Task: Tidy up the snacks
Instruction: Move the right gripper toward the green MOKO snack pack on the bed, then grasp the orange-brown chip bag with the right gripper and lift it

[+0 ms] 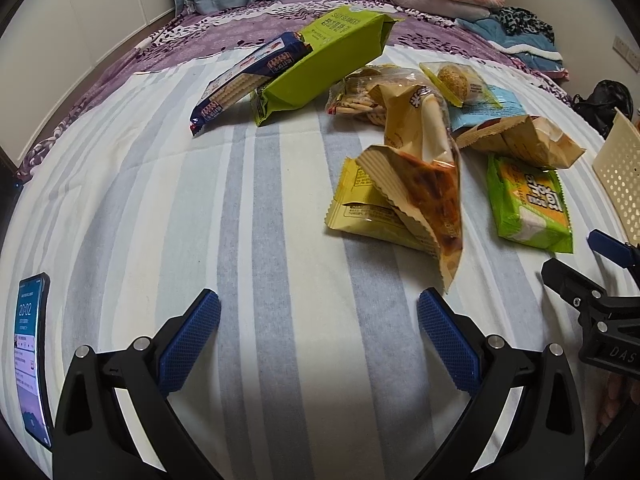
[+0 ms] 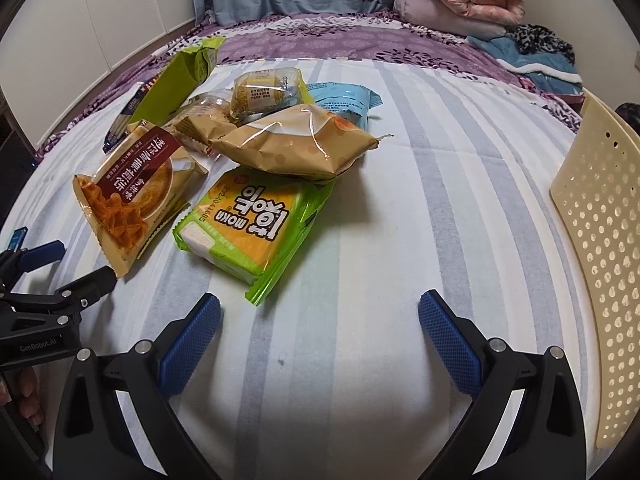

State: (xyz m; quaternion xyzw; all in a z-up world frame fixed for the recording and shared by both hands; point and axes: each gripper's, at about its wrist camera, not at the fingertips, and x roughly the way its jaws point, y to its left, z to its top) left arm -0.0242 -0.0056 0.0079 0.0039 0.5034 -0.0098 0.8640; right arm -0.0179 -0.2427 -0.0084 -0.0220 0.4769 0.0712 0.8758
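Observation:
Several snack packs lie in a pile on a striped sheet. A green MOKA pack (image 2: 248,228) (image 1: 528,204) lies nearest my right gripper (image 2: 320,320), which is open and empty just short of it. A tan waffle-snack bag (image 2: 132,200) (image 1: 424,200) lies left of it, a crumpled tan bag (image 2: 296,144) behind. A lime-green bag (image 1: 324,64) and a blue cracker sleeve (image 1: 244,80) lie further back. My left gripper (image 1: 320,320) is open and empty over bare sheet, the waffle bag's tip by its right finger.
A cream perforated basket (image 2: 600,248) (image 1: 620,176) stands at the right edge. A lit phone (image 1: 32,356) lies at the far left. Folded blankets and clothes (image 2: 472,8) are piled at the back on the purple bedcover (image 2: 320,40).

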